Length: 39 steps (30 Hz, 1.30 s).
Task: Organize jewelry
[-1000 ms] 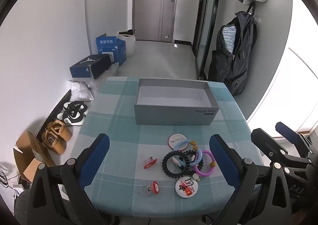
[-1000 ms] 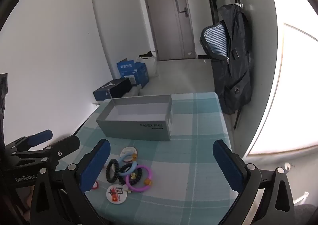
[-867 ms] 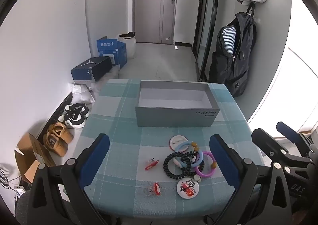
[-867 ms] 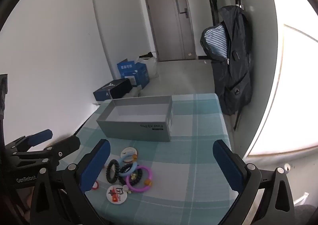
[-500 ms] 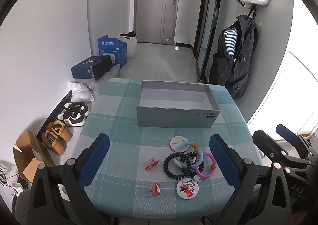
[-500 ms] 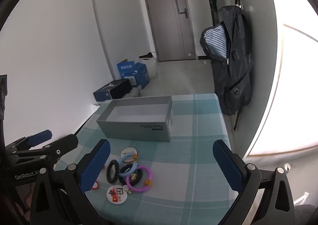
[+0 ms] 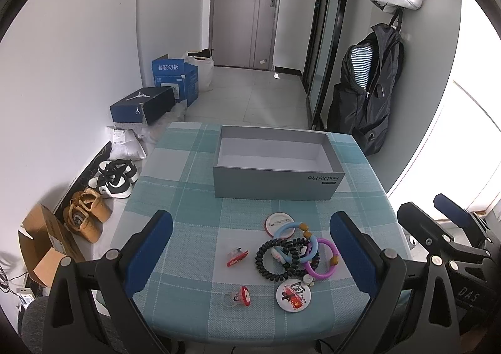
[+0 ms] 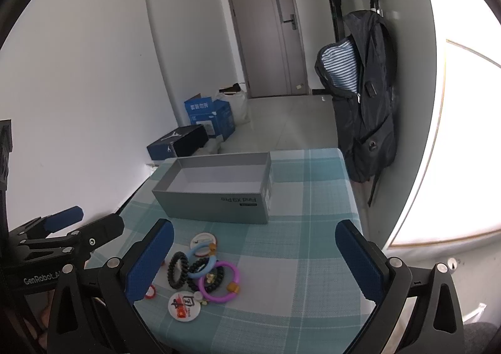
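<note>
Jewelry pile (image 7: 291,257) is shown lying on the checked tabletop (image 7: 188,197), below and between the blue pads of the left tool (image 7: 250,247), whose fingers are held wide apart and grip nothing. The pile is made up of a black coil band (image 7: 271,263), a light blue ring (image 7: 292,236), a purple ring (image 7: 322,258) and a string of dark beads, all overlapping. A round white badge (image 7: 275,222) is seen at the far edge of the pile, partly under the light blue ring, and a second badge (image 7: 291,294) with a red print is seen at its near edge. Two small red pieces (image 7: 237,257) lie apart from the pile, toward the left finger. A grey open box (image 7: 275,188) is placed beyond the pile, well ahead of both tools, with nothing visible inside.

The right tool (image 8: 253,260) is likewise held with its fingers spread and nothing between them; the pile is seen just beside its left finger, and bare tabletop lies under the rest of the gap. Each tool appears at the edge of the other's view.
</note>
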Each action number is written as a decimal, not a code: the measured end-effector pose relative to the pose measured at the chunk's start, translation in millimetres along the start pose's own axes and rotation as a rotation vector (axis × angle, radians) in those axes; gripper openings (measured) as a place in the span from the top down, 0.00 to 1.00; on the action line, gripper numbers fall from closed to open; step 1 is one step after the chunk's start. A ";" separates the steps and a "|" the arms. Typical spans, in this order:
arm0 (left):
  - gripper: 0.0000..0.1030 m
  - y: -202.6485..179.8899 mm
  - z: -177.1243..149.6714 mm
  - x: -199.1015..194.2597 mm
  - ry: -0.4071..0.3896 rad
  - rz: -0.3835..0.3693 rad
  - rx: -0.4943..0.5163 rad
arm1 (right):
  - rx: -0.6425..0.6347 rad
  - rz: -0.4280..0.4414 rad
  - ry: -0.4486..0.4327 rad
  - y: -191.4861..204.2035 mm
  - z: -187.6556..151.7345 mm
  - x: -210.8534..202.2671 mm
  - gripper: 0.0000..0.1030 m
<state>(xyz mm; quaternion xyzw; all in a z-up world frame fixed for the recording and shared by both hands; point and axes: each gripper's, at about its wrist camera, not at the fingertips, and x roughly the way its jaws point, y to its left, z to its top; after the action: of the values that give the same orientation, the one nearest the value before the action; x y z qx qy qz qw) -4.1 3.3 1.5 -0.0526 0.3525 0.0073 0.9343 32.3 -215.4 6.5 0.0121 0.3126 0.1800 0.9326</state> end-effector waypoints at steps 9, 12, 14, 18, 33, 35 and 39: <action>0.05 1.0 0.7 0.4 -0.001 -0.001 0.009 | -0.010 0.003 -0.005 1.3 0.4 -2.4 0.00; 0.05 1.1 0.6 0.4 -0.002 -0.001 0.010 | -0.008 0.003 -0.003 0.9 0.5 -2.0 0.00; 0.05 1.1 0.8 0.4 -0.002 -0.001 0.009 | -0.008 0.003 -0.003 1.4 0.6 -2.1 0.00; 0.05 2.5 0.3 0.9 0.002 -0.012 0.003 | -0.008 0.004 -0.002 1.3 0.9 -1.9 0.00; 0.05 0.8 -2.4 2.1 0.007 -0.007 0.007 | -0.007 0.007 -0.005 1.5 1.0 -1.8 0.00; 0.05 0.9 -2.8 1.7 0.007 -0.008 0.005 | -0.008 0.007 -0.005 1.4 1.1 -1.9 0.00; 0.05 0.5 -3.0 1.8 0.010 -0.006 0.006 | -0.007 0.007 -0.005 1.3 1.4 -2.2 0.00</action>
<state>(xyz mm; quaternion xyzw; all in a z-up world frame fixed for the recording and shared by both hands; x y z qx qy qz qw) -4.7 3.5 -2.0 -0.0512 0.3569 0.0031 0.9327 31.1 -214.8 9.0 0.0103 0.3095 0.1846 0.9327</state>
